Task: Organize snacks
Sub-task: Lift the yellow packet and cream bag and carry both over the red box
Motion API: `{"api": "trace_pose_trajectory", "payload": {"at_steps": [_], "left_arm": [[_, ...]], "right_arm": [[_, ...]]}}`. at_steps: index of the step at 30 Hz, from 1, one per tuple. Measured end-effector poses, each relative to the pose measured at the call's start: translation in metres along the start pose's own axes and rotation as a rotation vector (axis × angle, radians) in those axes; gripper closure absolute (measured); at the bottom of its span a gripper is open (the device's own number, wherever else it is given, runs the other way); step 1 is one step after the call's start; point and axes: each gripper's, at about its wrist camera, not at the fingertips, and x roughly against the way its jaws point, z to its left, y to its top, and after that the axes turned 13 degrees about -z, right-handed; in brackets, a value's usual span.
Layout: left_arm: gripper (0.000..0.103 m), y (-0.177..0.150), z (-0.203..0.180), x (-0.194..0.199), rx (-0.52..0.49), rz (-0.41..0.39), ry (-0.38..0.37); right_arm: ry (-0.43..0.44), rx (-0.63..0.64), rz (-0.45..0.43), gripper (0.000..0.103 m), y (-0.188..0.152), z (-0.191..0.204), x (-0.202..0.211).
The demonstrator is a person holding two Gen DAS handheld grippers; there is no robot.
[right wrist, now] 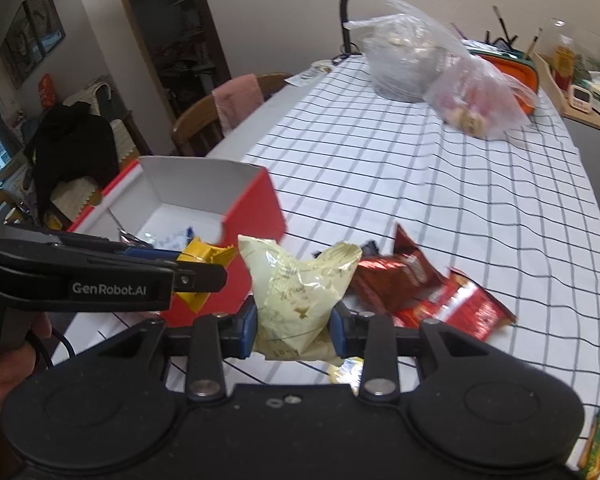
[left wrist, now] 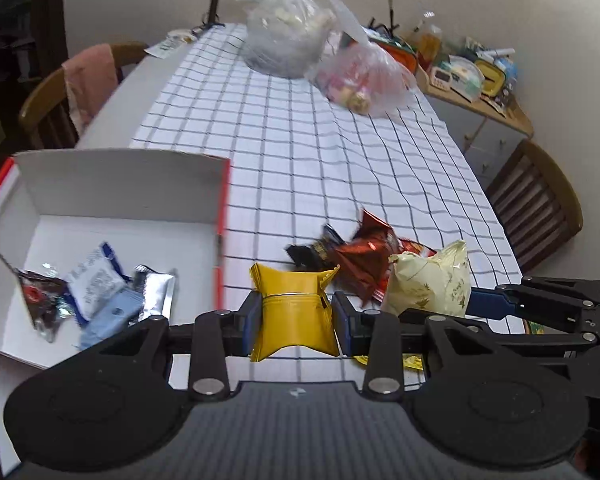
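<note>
Above the white tablecloth with its dark grid [left wrist: 300,160], 2 grippers each carry 1 snack. Left gripper [left wrist: 296,316]: jaws narrow, blue pads pinching the waist of a glossy yellow foil packet [left wrist: 294,308], which stands with its crimped ends up and down between the fingers and clear of the cloth. Right gripper [right wrist: 294,330]: jaws likewise narrow, clamped on a pale cream crinkled snack bag [right wrist: 300,292], its puffed top rising above the pads.

What the coming move turns on is the open cardboard box with white inside and red outer walls [left wrist: 120,184]. It sits to the left of both grippers, and the left gripper is the nearer: in the left wrist view the box's red side wall stands just beside the yellow packet, with the right gripper out on the far side. In the right wrist view the left gripper [right wrist: 204,276] lies between the cream bag and the box, so I judge that the yellow packet should go in first, moving leftward over the red wall.

Several wrapped snacks [left wrist: 96,284] already lie on the box floor, blue-white, silver and dark. On the cloth, dark red foil packets [right wrist: 400,276] and a bright red wrapper [right wrist: 460,308] remain unsorted, right of the held bag.
</note>
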Motion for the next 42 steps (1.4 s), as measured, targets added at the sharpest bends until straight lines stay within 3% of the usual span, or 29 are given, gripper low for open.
{"api": "trace_pose_trajectory", "payload": {"at_steps": [11, 24, 33, 42], "left_arm": [[0.066, 0.012, 0.071, 0.030, 0.036, -0.053, 0.068], [0.066, 0.011, 0.158, 0.042, 0.054, -0.046, 0.158], [0.066, 0.010, 0.205, 0.019, 0.034, 0.001, 0.216], [0.066, 0.003, 0.215, -0.023, -0.025, 0.072, 0.209]], "right_arm": [[0.046, 0.039, 0.008, 0.069, 0.016, 0.060, -0.039], [0.046, 0.085, 0.078, 0.069, 0.016, 0.119, -0.102], [-0.002, 0.101, 0.140, 0.069, 0.009, 0.141, -0.147], [-0.034, 0.136, 0.207, 0.069, 0.004, 0.153, -0.187]]}}
